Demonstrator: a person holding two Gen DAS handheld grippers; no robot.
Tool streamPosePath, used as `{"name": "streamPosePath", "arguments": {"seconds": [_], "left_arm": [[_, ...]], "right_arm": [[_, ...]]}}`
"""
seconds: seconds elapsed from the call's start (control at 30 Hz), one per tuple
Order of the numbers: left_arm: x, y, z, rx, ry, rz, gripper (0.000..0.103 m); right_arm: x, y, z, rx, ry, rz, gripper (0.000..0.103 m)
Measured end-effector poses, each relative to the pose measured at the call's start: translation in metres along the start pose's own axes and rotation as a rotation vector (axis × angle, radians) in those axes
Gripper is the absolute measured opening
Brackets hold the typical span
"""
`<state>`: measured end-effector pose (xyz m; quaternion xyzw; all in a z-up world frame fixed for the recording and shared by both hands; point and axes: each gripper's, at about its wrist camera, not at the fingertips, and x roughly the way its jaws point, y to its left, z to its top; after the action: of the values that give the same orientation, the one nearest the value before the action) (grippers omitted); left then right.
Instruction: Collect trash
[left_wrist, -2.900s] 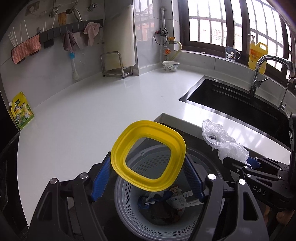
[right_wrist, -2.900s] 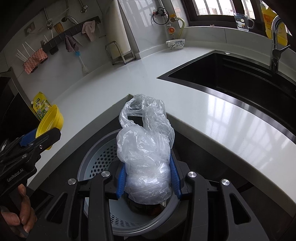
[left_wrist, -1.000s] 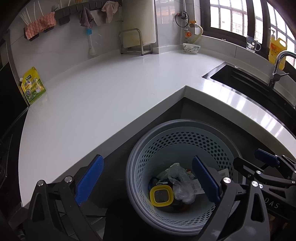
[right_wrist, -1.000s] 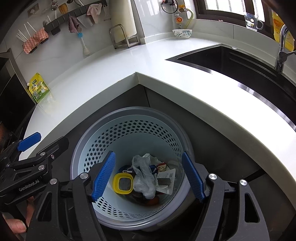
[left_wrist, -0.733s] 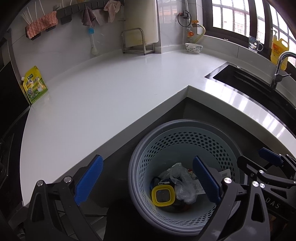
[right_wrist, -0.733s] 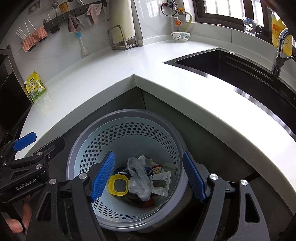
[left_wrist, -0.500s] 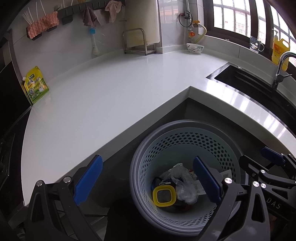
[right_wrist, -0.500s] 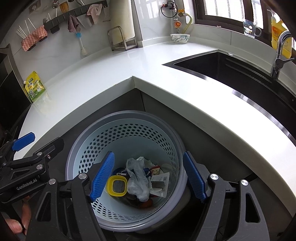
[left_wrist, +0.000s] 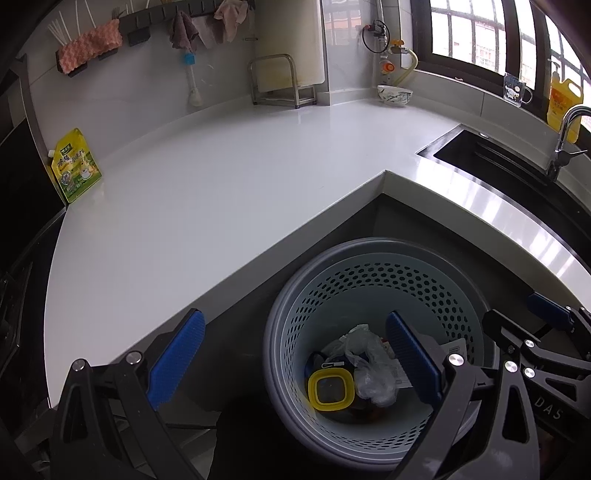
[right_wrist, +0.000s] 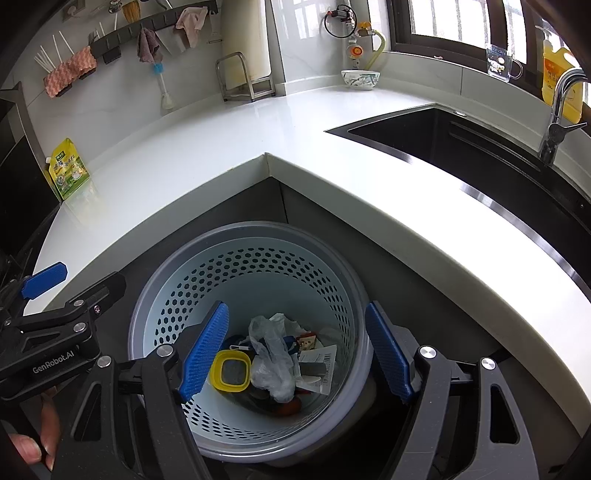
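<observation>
A grey perforated trash basket (left_wrist: 373, 258) (right_wrist: 258, 236) stands on the floor below the counter's inner corner. At its bottom lie a yellow square ring lid (left_wrist: 331, 390) (right_wrist: 229, 376), a crumpled clear plastic bag (left_wrist: 369, 369) (right_wrist: 273, 369) and paper scraps. My left gripper (left_wrist: 295, 358) hangs open over the basket's left rim, nothing between its blue pads (left_wrist: 173, 358). My right gripper (right_wrist: 295, 350) is open above the basket's mouth, also holding nothing. Each gripper shows at the edge of the other's view.
The white L-shaped counter (left_wrist: 221, 177) wraps round the basket. On it are a yellow-green pouch (left_wrist: 74, 166) at far left, a metal rack (left_wrist: 280, 81) and a bowl (left_wrist: 394, 95) at the back. A dark sink (right_wrist: 461, 147) with tap (right_wrist: 557, 110) lies right.
The lid and the plastic bag, held about three seconds ago, now lie in the basket. Over the last second both grippers stay open and almost still above it.
</observation>
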<state>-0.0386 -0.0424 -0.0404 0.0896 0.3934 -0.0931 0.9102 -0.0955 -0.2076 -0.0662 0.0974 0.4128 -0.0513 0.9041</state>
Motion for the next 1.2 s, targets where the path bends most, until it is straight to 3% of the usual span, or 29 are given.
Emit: {"name": "streamPosePath", "arguments": {"seconds": [1.2], "left_arm": [[0.0051,0.0008,-0.0041,-0.018,0.030,-0.003,0.097]], "right_arm": [[0.0019,0.0000,-0.0020,0.001,0.008,-0.002,0.073]]}}
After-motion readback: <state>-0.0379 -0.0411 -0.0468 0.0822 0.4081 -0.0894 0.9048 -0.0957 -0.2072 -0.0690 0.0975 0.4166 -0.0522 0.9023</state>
